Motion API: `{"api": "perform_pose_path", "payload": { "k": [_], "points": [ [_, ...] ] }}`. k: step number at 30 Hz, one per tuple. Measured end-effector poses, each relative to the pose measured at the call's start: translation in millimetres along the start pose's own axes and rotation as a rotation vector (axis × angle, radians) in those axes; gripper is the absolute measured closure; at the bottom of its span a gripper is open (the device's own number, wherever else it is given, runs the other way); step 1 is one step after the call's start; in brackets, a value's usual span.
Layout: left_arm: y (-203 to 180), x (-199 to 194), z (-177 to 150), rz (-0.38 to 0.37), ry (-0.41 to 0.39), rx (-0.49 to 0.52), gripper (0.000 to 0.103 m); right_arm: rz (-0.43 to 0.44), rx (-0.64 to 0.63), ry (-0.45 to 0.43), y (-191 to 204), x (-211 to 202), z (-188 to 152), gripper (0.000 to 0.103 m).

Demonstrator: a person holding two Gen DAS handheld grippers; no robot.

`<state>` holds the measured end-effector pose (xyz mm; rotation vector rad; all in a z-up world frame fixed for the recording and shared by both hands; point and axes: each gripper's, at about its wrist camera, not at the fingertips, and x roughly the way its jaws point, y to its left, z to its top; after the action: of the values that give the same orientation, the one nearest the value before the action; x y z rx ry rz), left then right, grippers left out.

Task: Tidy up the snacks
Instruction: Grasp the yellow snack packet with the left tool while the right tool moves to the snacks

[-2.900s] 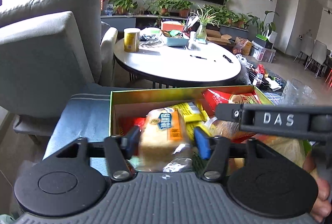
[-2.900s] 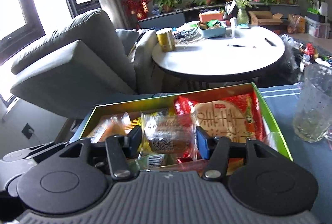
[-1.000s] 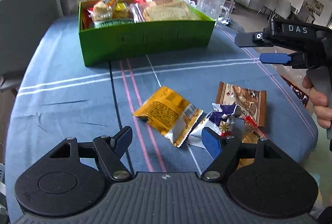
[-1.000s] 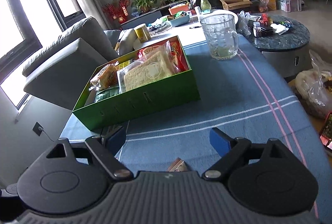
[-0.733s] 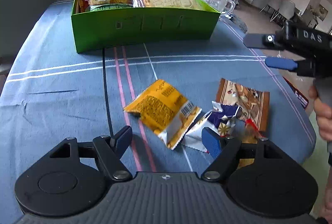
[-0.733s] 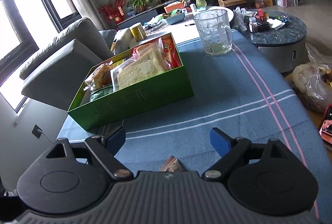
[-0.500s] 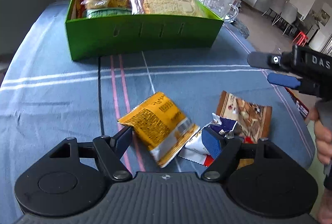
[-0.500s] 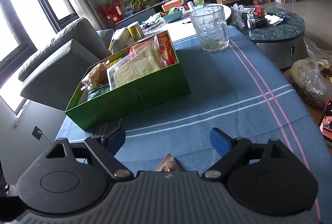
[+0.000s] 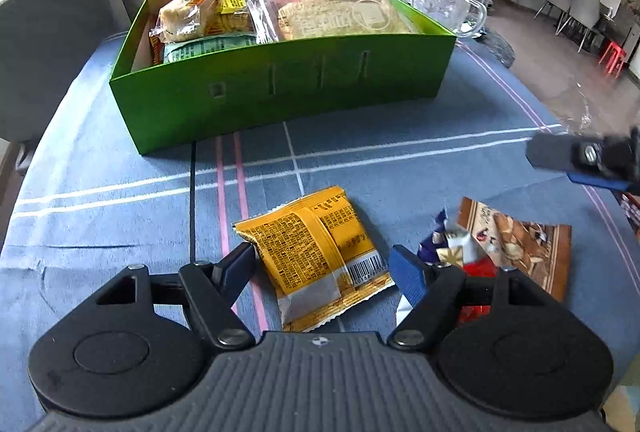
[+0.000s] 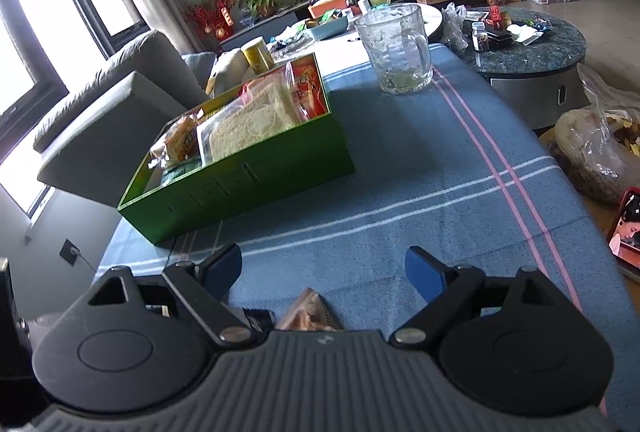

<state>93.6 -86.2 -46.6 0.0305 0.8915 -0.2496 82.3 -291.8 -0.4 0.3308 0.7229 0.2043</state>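
Left gripper (image 9: 322,266) is low over the blue striped tablecloth (image 9: 100,224), fingers spread wide, and the yellow snack packet (image 9: 316,252) lies flat on the cloth right between them, not pinched by either pad. Just to its right sits a small heap: a brown packet (image 9: 528,244) with a crumpled blue-and-silver wrapper (image 9: 444,244) and something red beside it, partly hidden behind the right finger. Over to the right gripper (image 10: 322,270), also spread apart and holding nothing, with only the corner of the brown packet (image 10: 308,314) peeking out under its body. Its tip shows at the right edge of the left view. Further back stands the green box (image 9: 280,91), already packed with bagged bread and other snacks, and behind its far corner a glass mug (image 10: 398,47).
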Motion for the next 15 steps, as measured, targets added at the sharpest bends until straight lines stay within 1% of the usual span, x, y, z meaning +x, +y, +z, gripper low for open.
{"api": "perform_pose_path", "payload": {
  "k": [8,10,15],
  "points": [
    [2,5,6,0.011,-0.012,-0.029,0.034,-0.011,-0.042,0.032,-6,0,-5,0.029],
    [4,3,6,0.007,-0.006,-0.038,0.036,-0.007,-0.069,0.043,-6,0,-7,0.029],
    [7,-5,10,0.014,-0.025,-0.065,0.034,-0.005,-0.147,0.071,-5,-2,-13,0.029]
  ]
}}
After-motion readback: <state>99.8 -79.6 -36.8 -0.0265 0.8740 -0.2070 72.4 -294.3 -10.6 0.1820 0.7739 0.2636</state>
